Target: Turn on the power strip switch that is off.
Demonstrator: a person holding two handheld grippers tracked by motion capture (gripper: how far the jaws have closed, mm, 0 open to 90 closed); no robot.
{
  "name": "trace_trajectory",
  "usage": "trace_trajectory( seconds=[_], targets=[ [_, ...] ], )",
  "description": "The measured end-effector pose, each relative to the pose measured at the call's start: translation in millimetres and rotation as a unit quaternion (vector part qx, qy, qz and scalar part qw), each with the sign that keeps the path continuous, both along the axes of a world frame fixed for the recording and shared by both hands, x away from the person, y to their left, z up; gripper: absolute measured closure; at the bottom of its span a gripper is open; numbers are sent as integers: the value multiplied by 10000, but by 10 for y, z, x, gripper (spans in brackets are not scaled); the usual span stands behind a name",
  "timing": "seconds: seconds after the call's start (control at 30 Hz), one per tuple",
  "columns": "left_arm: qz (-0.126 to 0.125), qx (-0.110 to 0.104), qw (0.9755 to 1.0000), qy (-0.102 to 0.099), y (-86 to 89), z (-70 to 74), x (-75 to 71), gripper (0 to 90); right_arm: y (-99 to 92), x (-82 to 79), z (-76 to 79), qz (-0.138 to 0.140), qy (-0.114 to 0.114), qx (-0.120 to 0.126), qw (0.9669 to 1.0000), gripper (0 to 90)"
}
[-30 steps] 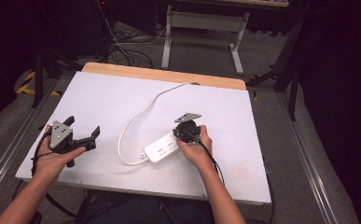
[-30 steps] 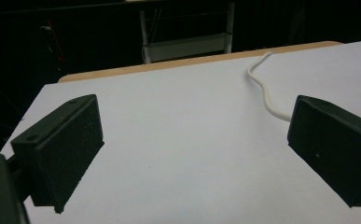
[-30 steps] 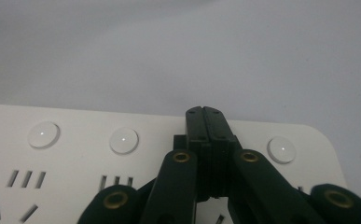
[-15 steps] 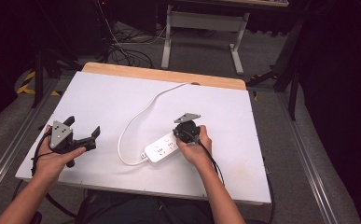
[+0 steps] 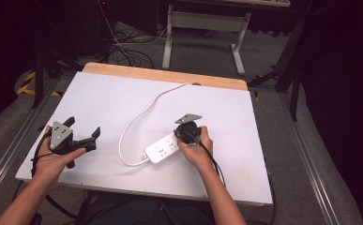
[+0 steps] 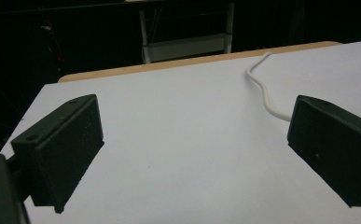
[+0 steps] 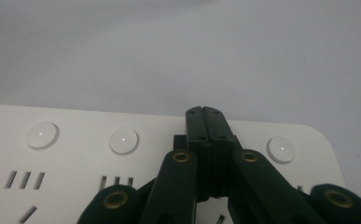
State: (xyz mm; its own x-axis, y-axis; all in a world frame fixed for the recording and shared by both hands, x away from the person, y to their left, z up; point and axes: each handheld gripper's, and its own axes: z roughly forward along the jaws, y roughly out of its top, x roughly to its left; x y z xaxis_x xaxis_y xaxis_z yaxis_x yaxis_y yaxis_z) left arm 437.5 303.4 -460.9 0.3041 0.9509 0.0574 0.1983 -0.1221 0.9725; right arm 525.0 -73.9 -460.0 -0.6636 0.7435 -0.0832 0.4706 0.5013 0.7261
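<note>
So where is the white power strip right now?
In the high view the white power strip lies on the white table near its front edge, right of centre, under the shut right gripper.

Nothing visibly changes between the earlier pictures and now. The right gripper (image 5: 185, 134) presses its closed jaws on the white power strip (image 5: 162, 149) exactly as before, the left gripper (image 5: 80, 138) hovers wide open at the same spot, and the white cable (image 5: 137, 119) keeps its curve.

A dim lab or workshop recording space.
Behind the white desk (image 5: 123, 93): tangled floor cables (image 5: 127, 47), grey carpet, a metal bench frame (image 5: 202, 28).
</note>
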Motion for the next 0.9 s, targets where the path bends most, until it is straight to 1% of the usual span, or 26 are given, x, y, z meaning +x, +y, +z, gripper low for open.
trace_trajectory(
  seconds=[0.17, 0.23, 0.3, 0.5, 0.9],
  targets=[
    [-2, -5, 10000, -8, -1, 0, 1, 39, 10, -12, -3, -10, -65, -50, 10000, 900],
    [-28, -23, 10000, -5, -8, -1, 2, 39, 9, -7, 5, -35, -28, -4, 10000, 900],
    [-41, -1, 10000, -8, -5, -1, 4, 39, 5, -7, 13, -39, -29, -7, 10000, 900],
    [-37, -5, 10000, 2, -7, -4, 10, 39, 28, -20, 11, -59, -88, -78, 9999, 900],
    [-39, 2, 10000, 7, -6, -7, 13, 39, 34, -17, 18, -65, -58, -85, 9999, 900]
  ],
)
